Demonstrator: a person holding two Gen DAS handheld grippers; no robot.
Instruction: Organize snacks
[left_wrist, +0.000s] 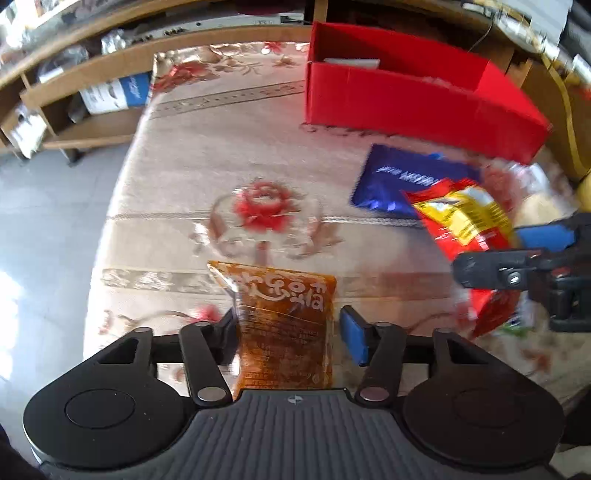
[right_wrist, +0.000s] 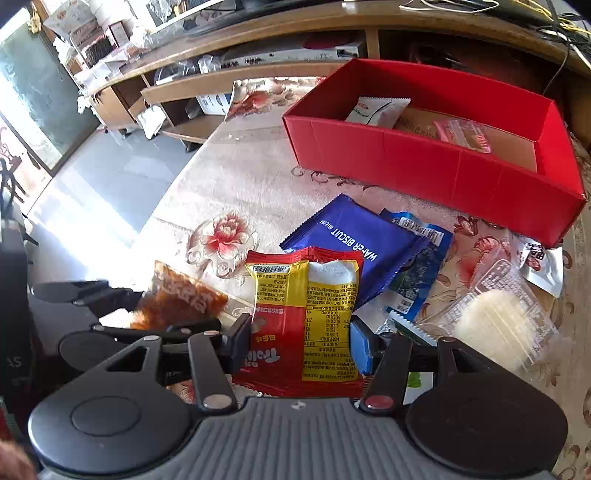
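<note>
We see the bench (right_wrist: 236, 177), covered with a floral cloth, carrying the red box (right_wrist: 424, 173) at its far side; a white packet (right_wrist: 376, 110) and a pink packet (right_wrist: 463, 134) lie inside the box. Near the box lies the blue wafer packet (right_wrist: 351, 240). Our right gripper (right_wrist: 301, 343) is clamped on the red-and-yellow snack bag (right_wrist: 306, 321). Our left gripper (left_wrist: 286, 332) stands narrow around the orange packet (left_wrist: 284, 332); we cannot tell whether both pads press it.

Motion blur smears the blue wafer packet (left_wrist: 399, 181) from my left wrist camera, and my right gripper (left_wrist: 517, 258) is cut off at the frame's edge.
</note>
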